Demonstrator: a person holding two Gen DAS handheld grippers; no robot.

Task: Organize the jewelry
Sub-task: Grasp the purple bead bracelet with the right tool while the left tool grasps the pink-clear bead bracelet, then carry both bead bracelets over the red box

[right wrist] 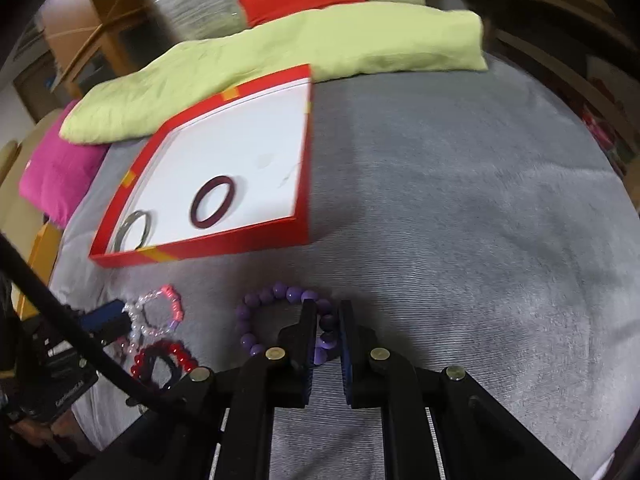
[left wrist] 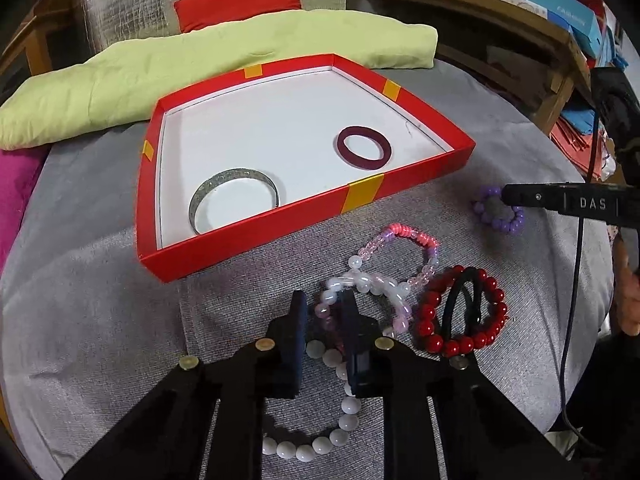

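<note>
My left gripper (left wrist: 323, 304) is shut on a pearly pink and white bead bracelet (left wrist: 384, 290) lying on the grey cloth. A white bead bracelet (left wrist: 344, 428) runs under its fingers. To the right lie a red bead bracelet (left wrist: 430, 320) with a black hair tie (left wrist: 460, 304) on it, and a pink and clear bracelet (left wrist: 408, 232). My right gripper (right wrist: 327, 310) is shut on a purple bead bracelet (right wrist: 256, 300), right of the others. The red box (left wrist: 256, 232) behind holds a silver bangle (left wrist: 200, 196) and a maroon ring (left wrist: 341, 146).
A green cushion (left wrist: 200, 64) lies behind the box, a red cushion (left wrist: 240, 0) beyond it and a magenta one (right wrist: 60, 168) at the left. A black cable (left wrist: 576, 280) hangs from the right gripper. Wooden shelves (left wrist: 520, 28) stand at the right.
</note>
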